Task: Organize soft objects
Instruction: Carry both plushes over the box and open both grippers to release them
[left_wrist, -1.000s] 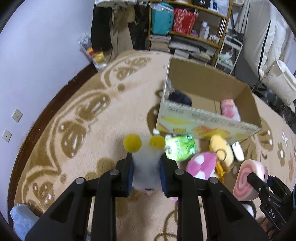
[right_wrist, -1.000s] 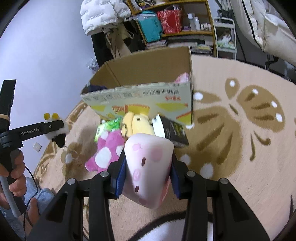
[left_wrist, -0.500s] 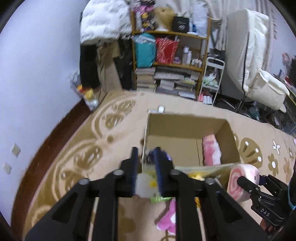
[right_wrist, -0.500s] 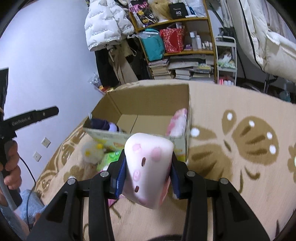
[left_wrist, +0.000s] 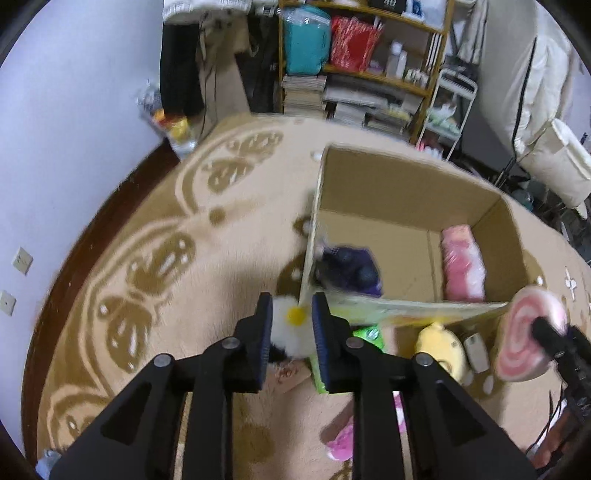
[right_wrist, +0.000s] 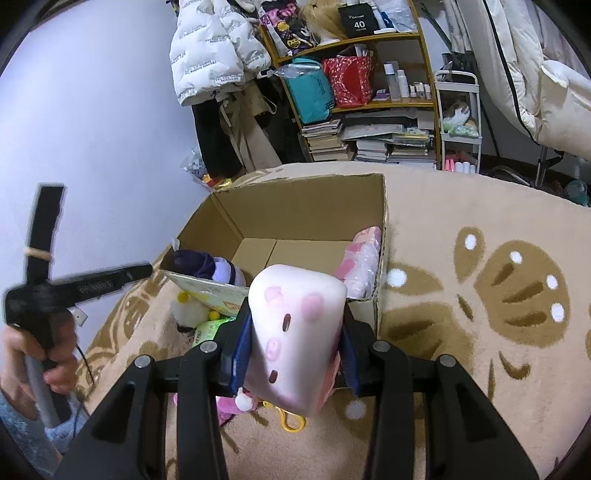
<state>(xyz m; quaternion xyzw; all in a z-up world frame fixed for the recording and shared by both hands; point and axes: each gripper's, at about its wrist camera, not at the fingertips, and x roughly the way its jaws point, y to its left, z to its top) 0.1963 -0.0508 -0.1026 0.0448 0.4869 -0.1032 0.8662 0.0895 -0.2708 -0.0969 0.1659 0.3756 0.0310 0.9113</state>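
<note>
1. No longer clamps the white fluffy toy (right_wrist: 190, 314) as it did a second ago: left gripper (left_wrist: 291, 317) hangs empty in the air to the left of the cardboard box (right_wrist: 303, 206), held by a hand (right_wrist: 55, 369).
2. Stands narrow at the left claw, jaws just opening, nothing between the pads. Looks framed by the fingers in the left wrist view, but lies on the rug (right_wrist: 480, 369) below them.
3. Rests just outside the box's near left corner, beside a green packet (right_wrist: 210, 326), not inside the box.
4. Grips a pale pink swirl cushion (right_wrist: 295, 332) at the right gripper (right_wrist: 295, 321), both pads pressed into its sides, cushion bulging above and below the fingers.
5. Hovers at the near side of the box towards its right, cushion off the rug.
6. Holds two things already: a dark purple plush (right_wrist: 210, 266) in the near left corner and a pink wrapped plush (right_wrist: 364, 251) along the right wall.
7. Lie on the rug on the near side of the box: a yellow plush (left_wrist: 439, 350) and, nearer, a magenta plush (left_wrist: 341, 439).
</note>
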